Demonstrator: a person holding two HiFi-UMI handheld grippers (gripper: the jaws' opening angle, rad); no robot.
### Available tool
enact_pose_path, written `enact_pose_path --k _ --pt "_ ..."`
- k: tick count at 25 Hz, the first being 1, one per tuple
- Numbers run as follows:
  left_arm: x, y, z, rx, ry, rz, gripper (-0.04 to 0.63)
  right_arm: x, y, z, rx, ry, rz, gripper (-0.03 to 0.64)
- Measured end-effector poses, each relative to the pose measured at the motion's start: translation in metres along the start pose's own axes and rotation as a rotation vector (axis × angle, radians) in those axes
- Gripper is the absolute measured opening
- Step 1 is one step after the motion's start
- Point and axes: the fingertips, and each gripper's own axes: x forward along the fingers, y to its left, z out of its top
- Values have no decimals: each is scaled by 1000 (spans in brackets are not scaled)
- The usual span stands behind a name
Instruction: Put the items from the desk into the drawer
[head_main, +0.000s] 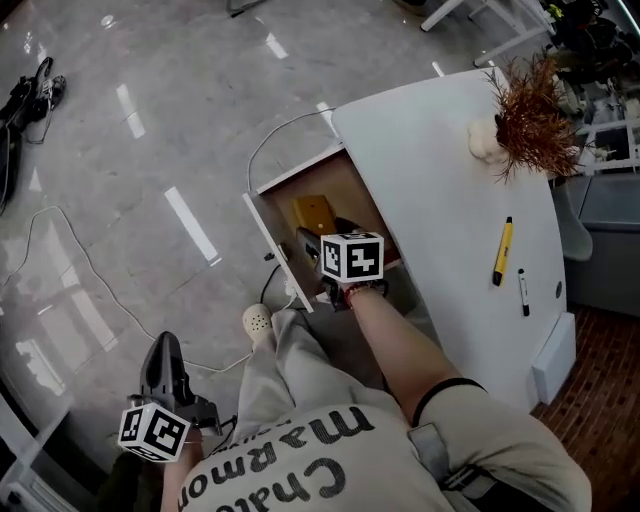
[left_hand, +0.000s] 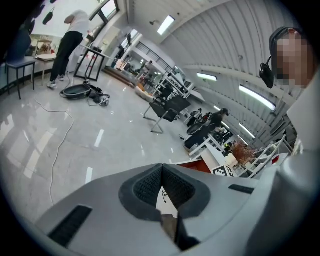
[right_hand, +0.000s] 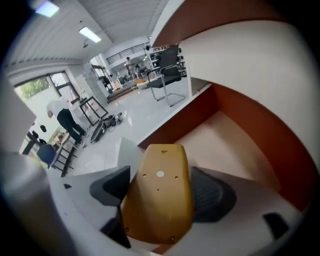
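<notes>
– Right claw (right_hand: 162, 180) pinches the yellow item (right_hand: 159, 202) by its two sides, pads pressed on it, just inside the open drawer (head_main: 272, 235); what might go wrong?
– I'd judge that shell smooth and tapered; it could slide out of the pads too high and knock on the drawer floor; on the way out, the claw could clip the table (head_main: 440, 200) edge that overhangs the drawer
– And the count?
– One yellow item, in the claw; one drawer, nothing else visible in it, though the arm hides part; two pens on the table, a yellow pen (head_main: 503, 250) and a thinner black-and-white pen (head_main: 522, 292) just beside it; both look round, so a careless nudge might roll them off; one dried plant (head_main: 530, 115) at the far end
– Other claw?
– Left claw (left_hand: 162, 172) is pressed together on nothing, low beside the person's leg, well apart from the table
</notes>
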Motion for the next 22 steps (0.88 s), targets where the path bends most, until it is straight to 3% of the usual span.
enact_pose_path --k 4,7,22 --pt "2 8 -6 -8 3 31 2 33 -9 -18 -170 88 -39 390" --pt "0 12 -9 -13 4 52 2 49 -14 -30 -238 138 -68 390" --pt "0 27 -21 -26 18 91 2 90 -41 -82 -372 301 -177 399"
